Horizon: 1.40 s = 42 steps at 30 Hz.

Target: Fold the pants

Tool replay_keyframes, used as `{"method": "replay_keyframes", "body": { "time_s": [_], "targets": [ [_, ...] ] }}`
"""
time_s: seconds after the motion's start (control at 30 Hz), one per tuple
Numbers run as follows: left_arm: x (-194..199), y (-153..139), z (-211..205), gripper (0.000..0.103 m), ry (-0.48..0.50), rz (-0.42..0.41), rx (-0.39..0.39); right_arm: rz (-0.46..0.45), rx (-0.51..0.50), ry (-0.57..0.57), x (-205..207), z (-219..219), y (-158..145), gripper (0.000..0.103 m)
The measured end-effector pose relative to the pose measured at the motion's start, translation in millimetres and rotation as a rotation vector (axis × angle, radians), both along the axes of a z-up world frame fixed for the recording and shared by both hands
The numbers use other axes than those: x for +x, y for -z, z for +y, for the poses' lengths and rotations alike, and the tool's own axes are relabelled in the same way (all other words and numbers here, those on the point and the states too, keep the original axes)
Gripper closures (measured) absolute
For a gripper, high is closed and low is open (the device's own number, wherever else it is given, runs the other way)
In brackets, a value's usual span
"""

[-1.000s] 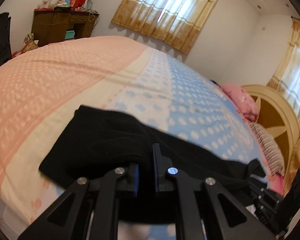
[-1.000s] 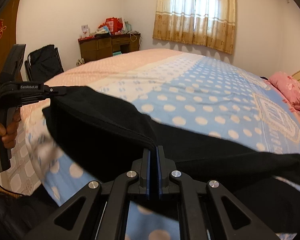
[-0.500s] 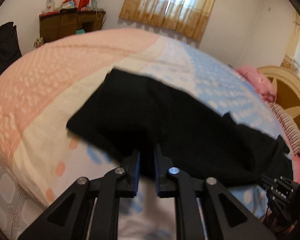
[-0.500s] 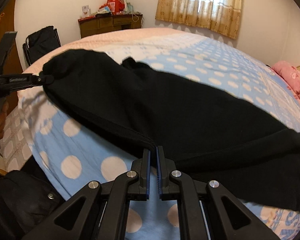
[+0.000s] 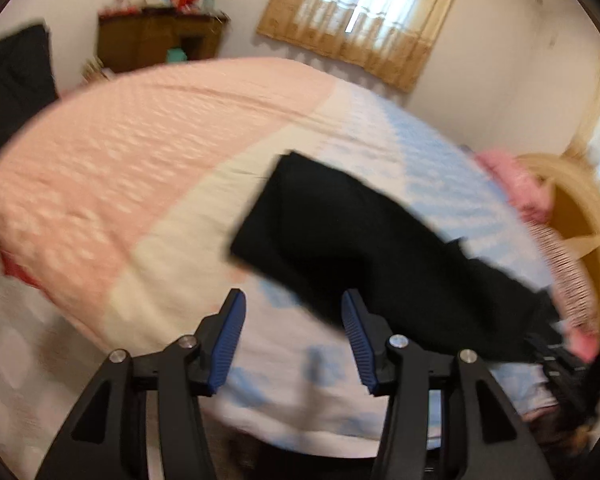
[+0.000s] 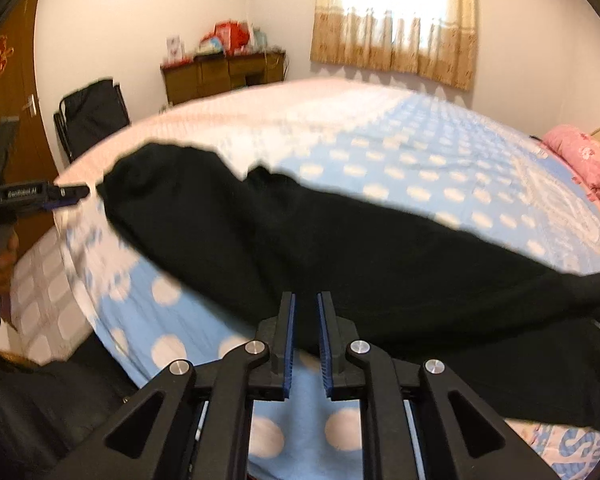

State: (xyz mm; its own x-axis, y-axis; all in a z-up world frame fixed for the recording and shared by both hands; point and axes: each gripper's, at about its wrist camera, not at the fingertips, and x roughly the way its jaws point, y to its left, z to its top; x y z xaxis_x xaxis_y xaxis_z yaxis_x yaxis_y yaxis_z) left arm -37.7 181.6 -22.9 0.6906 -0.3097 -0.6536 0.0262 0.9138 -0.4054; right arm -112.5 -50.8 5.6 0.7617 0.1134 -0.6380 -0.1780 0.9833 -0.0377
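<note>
Black pants (image 5: 360, 248) lie stretched across the near side of the bed (image 5: 120, 160), blurred by motion. My left gripper (image 5: 292, 312) is opening, its blue pads wide apart just off the pants' near left edge and gripping nothing. In the right wrist view the pants (image 6: 340, 248) run from upper left to lower right. My right gripper (image 6: 307, 312) is opening too, with a narrow gap between its pads. The pants' near edge lies in that gap, and the pads do not press on it. The left gripper (image 6: 72, 192) shows there in a person's hand (image 6: 0, 264), just left of the pants' end.
The bedcover is pink on the far left and blue with white dots (image 6: 420, 152) on the right. A wooden cabinet (image 6: 224, 72) stands by the far wall and a black chair (image 6: 92, 116) near the door. A pink pillow (image 6: 580, 156) and a headboard (image 5: 572, 216) are at the right.
The pants came down from hanging between the grippers to lying on the bed. The left gripper let go, opened wide and drew back. The right gripper's jaws parted slightly.
</note>
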Motion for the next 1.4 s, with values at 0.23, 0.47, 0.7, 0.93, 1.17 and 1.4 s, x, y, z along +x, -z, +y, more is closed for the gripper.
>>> {"method": "replay_keyframes", "body": {
  "time_s": [0.23,0.47,0.7,0.93,1.17,1.4],
  "targets": [
    [33,9,-20,0.047,0.096,0.054,-0.239,-0.057,0.041,-0.016,8,19,-16,0.091],
    [47,27,-4,0.048,-0.08,0.069,-0.406,-0.037,0.033,0.022,18,17,-8,0.091],
    [33,10,0,0.094,-0.151,-0.03,-0.254,-0.008,0.127,0.031,38,14,0,0.091],
    [31,9,-14,0.082,-0.128,0.0,0.098,0.094,0.165,0.0,50,28,33,0.091],
    [4,-29,-3,0.045,-0.202,-0.125,0.266,0.201,0.246,-0.027,51,13,39,0.091],
    [41,-44,-15,0.04,-0.198,-0.246,0.324,0.114,0.4,-0.053,84,-1,-1,0.084]
  ]
}}
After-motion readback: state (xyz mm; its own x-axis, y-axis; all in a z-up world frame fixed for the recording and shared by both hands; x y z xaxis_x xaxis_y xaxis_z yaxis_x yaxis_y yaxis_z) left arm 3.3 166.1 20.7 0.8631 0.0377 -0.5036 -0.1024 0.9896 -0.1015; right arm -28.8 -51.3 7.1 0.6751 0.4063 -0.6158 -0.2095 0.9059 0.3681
